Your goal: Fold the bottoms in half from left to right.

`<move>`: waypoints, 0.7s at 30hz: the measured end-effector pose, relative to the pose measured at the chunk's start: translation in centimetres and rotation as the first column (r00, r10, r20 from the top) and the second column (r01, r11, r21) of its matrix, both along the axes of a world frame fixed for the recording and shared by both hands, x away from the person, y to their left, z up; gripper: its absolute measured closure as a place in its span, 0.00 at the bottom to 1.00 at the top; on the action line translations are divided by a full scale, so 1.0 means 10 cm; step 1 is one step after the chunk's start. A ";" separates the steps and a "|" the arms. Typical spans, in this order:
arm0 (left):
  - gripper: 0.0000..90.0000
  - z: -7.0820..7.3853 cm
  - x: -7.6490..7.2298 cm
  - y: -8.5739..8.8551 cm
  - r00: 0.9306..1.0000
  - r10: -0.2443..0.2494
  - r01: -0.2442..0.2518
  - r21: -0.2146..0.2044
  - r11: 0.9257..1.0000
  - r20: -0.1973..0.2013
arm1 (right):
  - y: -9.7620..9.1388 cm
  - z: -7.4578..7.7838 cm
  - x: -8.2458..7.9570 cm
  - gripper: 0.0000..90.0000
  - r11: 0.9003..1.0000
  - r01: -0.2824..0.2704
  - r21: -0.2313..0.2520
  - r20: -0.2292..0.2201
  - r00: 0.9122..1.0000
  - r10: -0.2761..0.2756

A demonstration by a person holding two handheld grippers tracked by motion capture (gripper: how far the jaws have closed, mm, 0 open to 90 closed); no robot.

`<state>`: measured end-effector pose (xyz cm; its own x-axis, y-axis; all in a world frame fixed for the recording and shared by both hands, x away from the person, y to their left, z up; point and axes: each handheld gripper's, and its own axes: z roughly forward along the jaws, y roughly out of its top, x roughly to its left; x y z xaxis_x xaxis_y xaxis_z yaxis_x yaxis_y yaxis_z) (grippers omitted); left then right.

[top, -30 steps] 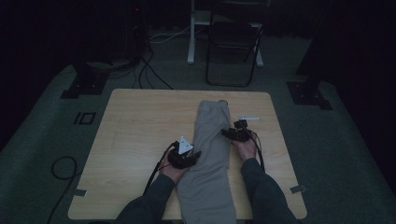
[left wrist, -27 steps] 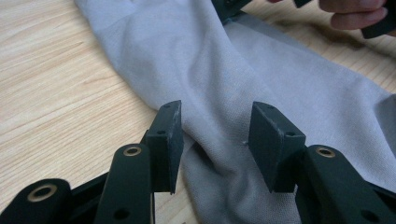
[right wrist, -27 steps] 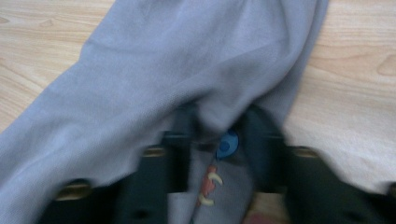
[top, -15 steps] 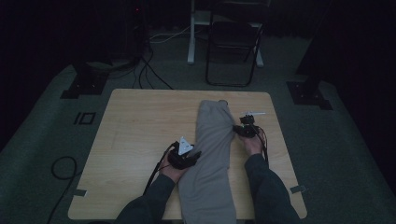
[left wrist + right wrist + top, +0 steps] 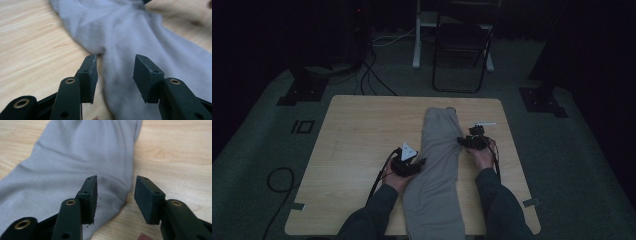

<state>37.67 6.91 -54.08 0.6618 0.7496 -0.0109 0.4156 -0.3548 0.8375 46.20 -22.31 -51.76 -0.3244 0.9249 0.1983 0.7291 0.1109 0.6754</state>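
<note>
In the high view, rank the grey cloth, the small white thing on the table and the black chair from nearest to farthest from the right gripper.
From the right gripper:
1. Grey cloth: right beside the jaws, running down the middle of the table.
2. Small white thing: just beyond the gripper, toward the far edge.
3. Black chair: off the table, on the floor behind it.

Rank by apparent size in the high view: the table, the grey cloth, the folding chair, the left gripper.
1. table
2. grey cloth, long strip running off the near edge
3. folding chair, though it stands farther back and is dim, so its rank against the cloth is unsure
4. left gripper, clearly smallest
</note>
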 end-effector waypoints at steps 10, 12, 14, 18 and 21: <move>0.60 0.05 0.37 -0.01 0.997 0.066 -0.065 0.022 0.998 -0.049 | 0.05 0.06 -0.06 0.52 1.000 -0.018 0.016 0.014 1.000 0.018; 0.60 0.05 0.43 -0.02 0.995 0.080 -0.078 0.023 0.997 -0.058 | 0.07 0.06 -0.06 0.52 1.000 -0.023 0.005 0.017 1.000 0.023; 0.59 0.05 0.48 -0.05 0.994 0.091 -0.090 0.022 0.996 -0.065 | 0.07 0.06 -0.06 0.52 1.000 -0.025 0.008 0.018 1.000 0.025; 0.56 0.05 0.59 -0.14 0.992 0.102 -0.100 0.030 0.995 -0.078 | 0.09 0.06 -0.05 0.52 1.000 -0.018 0.017 0.013 1.000 0.018; 0.55 0.07 0.68 -0.21 0.991 0.109 -0.105 0.045 0.993 -0.080 | 0.10 0.05 -0.05 0.51 1.000 -0.023 0.018 0.013 1.000 0.023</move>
<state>44.43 4.82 -53.39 0.5757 0.8171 -0.0302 0.5198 -0.3372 0.7849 45.71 -21.29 -51.21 -0.3483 0.9134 0.2108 0.7174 0.1150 0.6871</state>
